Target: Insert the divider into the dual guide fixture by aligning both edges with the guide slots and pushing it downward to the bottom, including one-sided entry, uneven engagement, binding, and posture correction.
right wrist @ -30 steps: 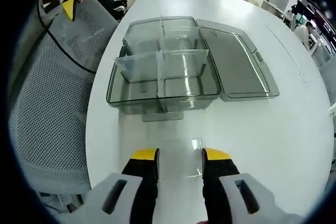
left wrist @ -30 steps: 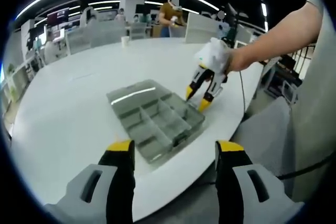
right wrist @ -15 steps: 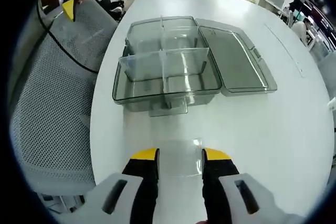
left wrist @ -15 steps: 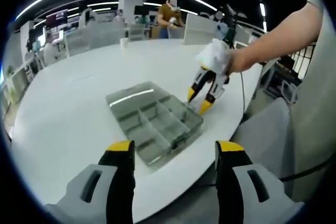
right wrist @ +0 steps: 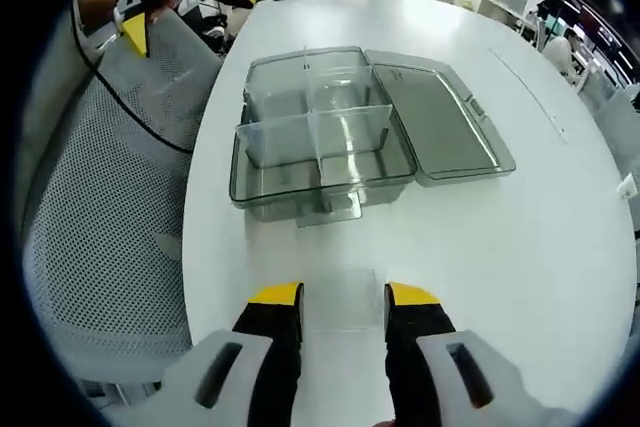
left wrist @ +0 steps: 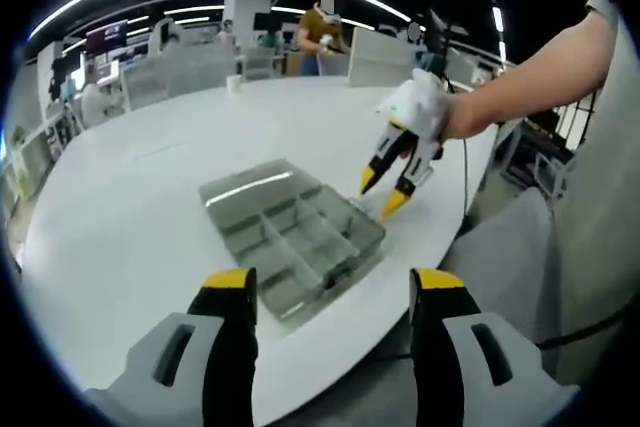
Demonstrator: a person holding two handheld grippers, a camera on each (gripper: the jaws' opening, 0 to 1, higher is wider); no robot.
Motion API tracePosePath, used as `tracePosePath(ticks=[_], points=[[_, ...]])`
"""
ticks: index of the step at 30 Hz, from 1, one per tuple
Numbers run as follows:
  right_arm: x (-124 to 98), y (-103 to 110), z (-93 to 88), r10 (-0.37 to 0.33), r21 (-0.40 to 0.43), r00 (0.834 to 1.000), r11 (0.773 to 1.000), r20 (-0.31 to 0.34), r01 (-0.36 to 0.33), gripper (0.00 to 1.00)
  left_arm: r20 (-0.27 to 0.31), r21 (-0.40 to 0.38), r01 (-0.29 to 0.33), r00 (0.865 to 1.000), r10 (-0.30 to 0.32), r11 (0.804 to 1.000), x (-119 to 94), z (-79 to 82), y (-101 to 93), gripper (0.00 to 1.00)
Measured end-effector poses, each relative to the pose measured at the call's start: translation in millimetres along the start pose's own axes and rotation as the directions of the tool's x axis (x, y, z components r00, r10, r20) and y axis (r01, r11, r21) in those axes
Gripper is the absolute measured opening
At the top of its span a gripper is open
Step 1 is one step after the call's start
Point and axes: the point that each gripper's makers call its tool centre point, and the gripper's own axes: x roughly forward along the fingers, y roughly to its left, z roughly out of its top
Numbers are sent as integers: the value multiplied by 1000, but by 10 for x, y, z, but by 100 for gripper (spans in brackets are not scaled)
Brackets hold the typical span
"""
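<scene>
- The thin clear plastic divider [right wrist: 342,299] is being pinched between the right gripper [right wrist: 343,305] jaws, and it is being drawn back from the smoky transparent compartment box [right wrist: 322,142], which now sits smaller at 12 o'clock; insertion looks not yet begun.
- The left gripper [left wrist: 333,299] is being held spread and empty.
- The right gripper [left wrist: 392,187] is being shown aloft at 1 o'clock of the box [left wrist: 292,232] in the left gripper view; the grey mesh chair [right wrist: 100,207] is being shown in the right gripper view.

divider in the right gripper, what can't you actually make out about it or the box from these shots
- Divider, right gripper view: clear plastic on the white table; its edges nearly vanish, so its tilt is unclear.
- Right gripper, left gripper view: too small to show any divider between its jaws.
- Box, both views: guide slots in the walls too fine and transparent to see.
- Box front latch, right gripper view: detail blurred.
</scene>
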Motion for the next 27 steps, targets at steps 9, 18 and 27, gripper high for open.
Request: tracePosePath(ticks=[9,18,27], points=[[-92,77,75,-22,0,999,1000,30,22,27,1,-4,16,1000,-16,1000,24,20,-55,60],[-178,175,274,-51,-24,997,998,66,52,27,-3,-5,32,999,-32,999,57,31,-97,59],[-261,291,482,-85,-47,991,995,107,90,27,0,8,44,999,-44,999,110,83,-133,58]])
